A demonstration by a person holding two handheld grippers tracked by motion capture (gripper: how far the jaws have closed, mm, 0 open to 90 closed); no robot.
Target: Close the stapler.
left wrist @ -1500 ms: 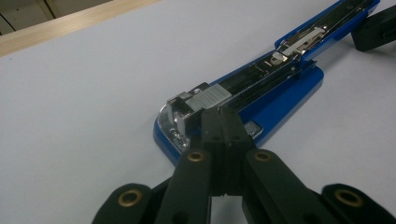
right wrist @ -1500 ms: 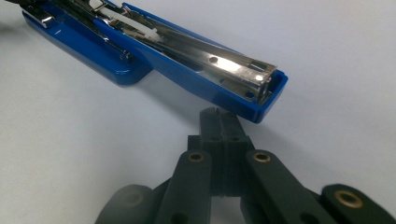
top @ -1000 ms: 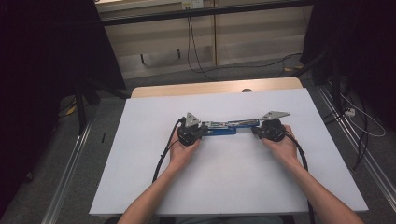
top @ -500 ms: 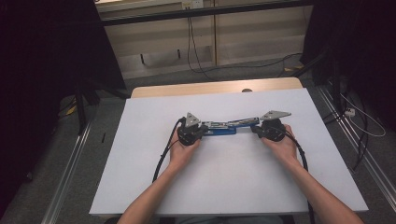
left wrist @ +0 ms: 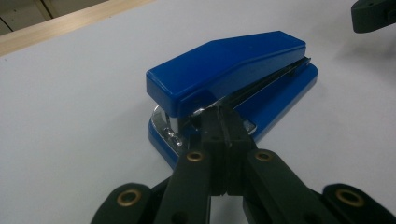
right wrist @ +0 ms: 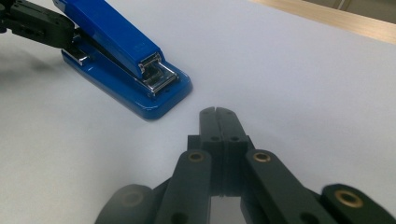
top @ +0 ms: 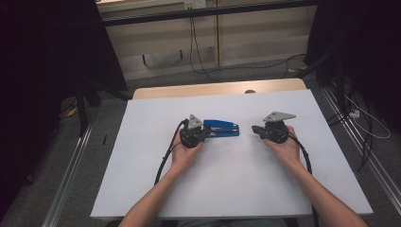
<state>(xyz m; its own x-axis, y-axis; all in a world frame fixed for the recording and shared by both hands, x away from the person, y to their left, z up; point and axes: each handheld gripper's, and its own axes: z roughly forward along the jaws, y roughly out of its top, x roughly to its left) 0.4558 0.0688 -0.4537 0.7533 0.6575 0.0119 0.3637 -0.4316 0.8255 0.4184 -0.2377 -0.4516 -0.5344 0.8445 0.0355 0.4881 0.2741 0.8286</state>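
A blue stapler [top: 222, 128] lies closed on the white table, its long side running left to right. My left gripper [top: 204, 132] is at its left, hinge end. In the left gripper view the shut jaws [left wrist: 219, 112] touch the stapler [left wrist: 233, 70] at the slit between top and base. My right gripper [top: 255, 128] rests a short way off the stapler's right end, shut and empty. The right gripper view has its closed tips [right wrist: 217, 112] on bare table, the stapler [right wrist: 121, 51] up left, with the left gripper [right wrist: 37, 25] behind it.
The white sheet [top: 236, 189] covers the table, with a wooden strip [top: 213, 89] along its far edge. Cables [top: 198, 52] run over the floor beyond it. Dark stands flank both sides. The right gripper's tip [left wrist: 373, 14] shows at the top right of the left gripper view.
A grey strip that ran from the stapler to the right gripper is gone; bare table now lies between them. Both hands kept their places.
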